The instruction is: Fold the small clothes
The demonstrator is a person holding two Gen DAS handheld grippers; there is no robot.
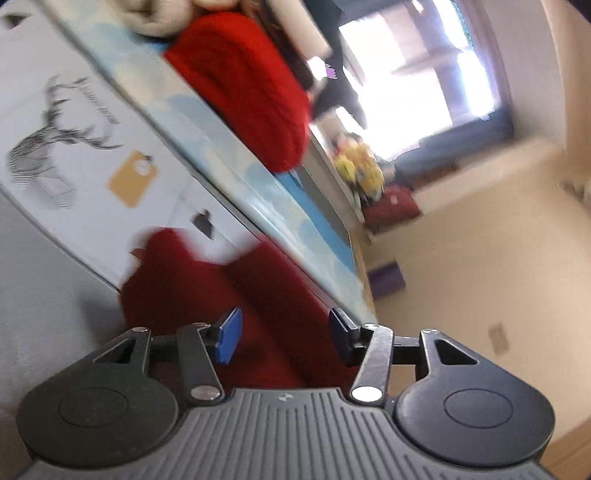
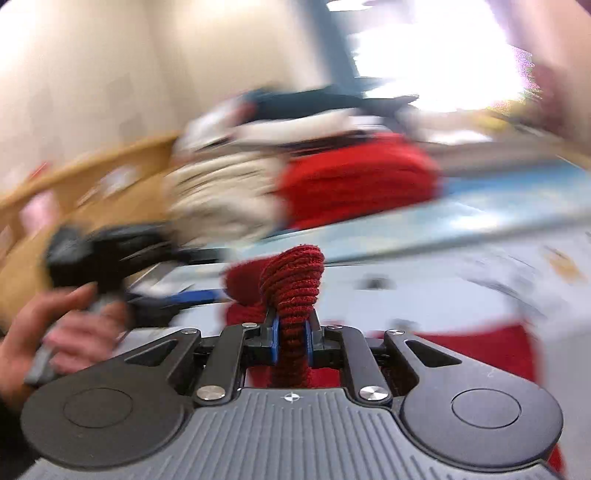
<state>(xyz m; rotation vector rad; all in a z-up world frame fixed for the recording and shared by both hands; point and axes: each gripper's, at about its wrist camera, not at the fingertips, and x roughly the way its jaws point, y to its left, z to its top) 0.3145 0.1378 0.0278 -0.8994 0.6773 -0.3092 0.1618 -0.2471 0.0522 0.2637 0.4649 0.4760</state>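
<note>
At the bottom centre of the right wrist view, the right gripper point(image 2: 291, 334) has its blue-padded black fingers clamped tight on a bunched fold of dark red ribbed knit garment point(image 2: 295, 284), which stands up in a rounded lump above the pads and trails down between them toward the camera; more of the same red cloth shows at the lower right of that frame. To the left of it a person's hand point(image 2: 55, 328) grips a black handle, the left gripper, badly blurred there. In the left wrist view the left gripper point(image 1: 286, 334) sits at the lower middle with its blue pads standing apart and nothing pressed between them, the dark red garment lying just beyond and beneath the gap. Behind it, a white sheet printed with a sketched deer and a yellow tag point(image 1: 74, 147) covers the left of the frame, edged by a light blue and white patterned surface point(image 1: 258, 192) running diagonally. On that surface, at the upper middle, rests a folded bright red knit piece point(image 1: 243, 85) next to a cream knit piece point(image 1: 159, 18). Both views are smeared by blur, so finer detail of the far clutter cannot be told.
</note>
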